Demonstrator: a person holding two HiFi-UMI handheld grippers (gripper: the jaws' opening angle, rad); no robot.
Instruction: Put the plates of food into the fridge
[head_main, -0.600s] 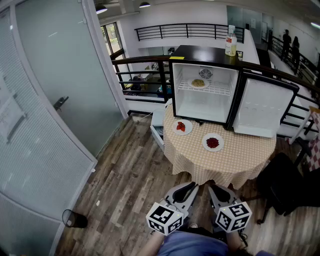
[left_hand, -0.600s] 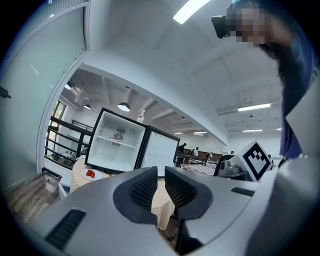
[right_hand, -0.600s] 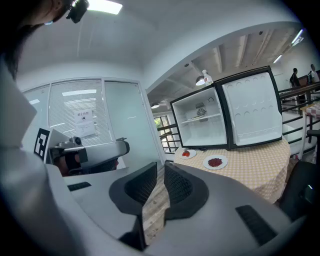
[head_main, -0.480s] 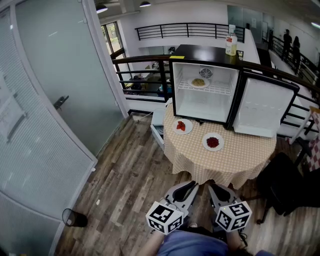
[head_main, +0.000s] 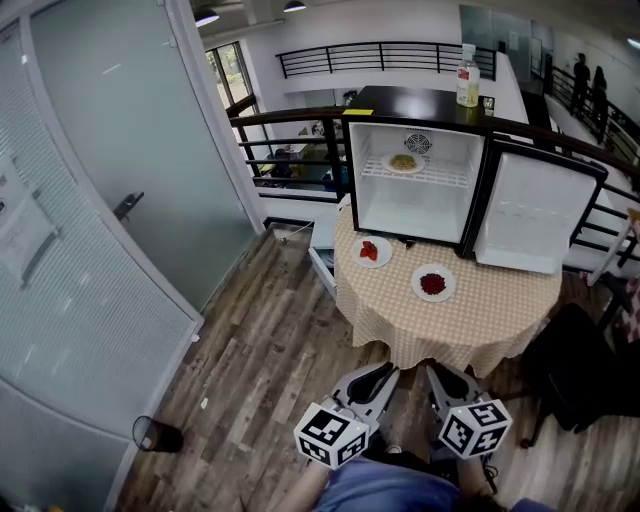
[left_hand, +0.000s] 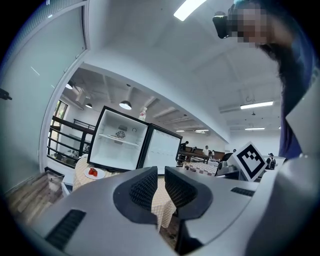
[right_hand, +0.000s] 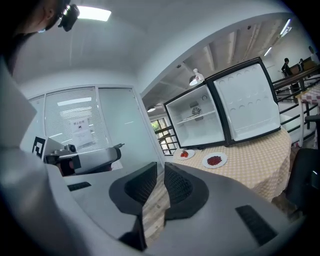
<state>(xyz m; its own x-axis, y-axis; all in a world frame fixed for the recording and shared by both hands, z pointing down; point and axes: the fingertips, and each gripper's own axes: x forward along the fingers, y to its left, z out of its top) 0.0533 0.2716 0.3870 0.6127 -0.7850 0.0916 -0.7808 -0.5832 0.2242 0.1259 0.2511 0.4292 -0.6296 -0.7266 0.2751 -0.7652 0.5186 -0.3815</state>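
A small black fridge (head_main: 415, 180) stands open on a round table with a checked cloth (head_main: 480, 320), its door (head_main: 530, 215) swung to the right. One plate of yellow food (head_main: 403, 163) rests on its wire shelf. A plate of red pieces (head_main: 370, 251) and a plate of dark red food (head_main: 433, 284) lie on the cloth in front of the fridge. My left gripper (head_main: 383, 372) and right gripper (head_main: 441, 374) hang close to my body, well short of the table. Both point toward it, jaws a narrow gap apart with nothing between them (left_hand: 161, 180) (right_hand: 160, 182).
A frosted glass wall with a door handle (head_main: 127, 205) runs along the left. A black bin (head_main: 158, 436) stands on the wood floor. A bottle (head_main: 466, 82) tops the fridge. A dark chair (head_main: 580, 370) sits right of the table, with a railing (head_main: 290, 130) behind.
The view has shifted a little: fridge and table sit slightly lower and further right in the picture. Both grippers keep their places and their narrow gaps.
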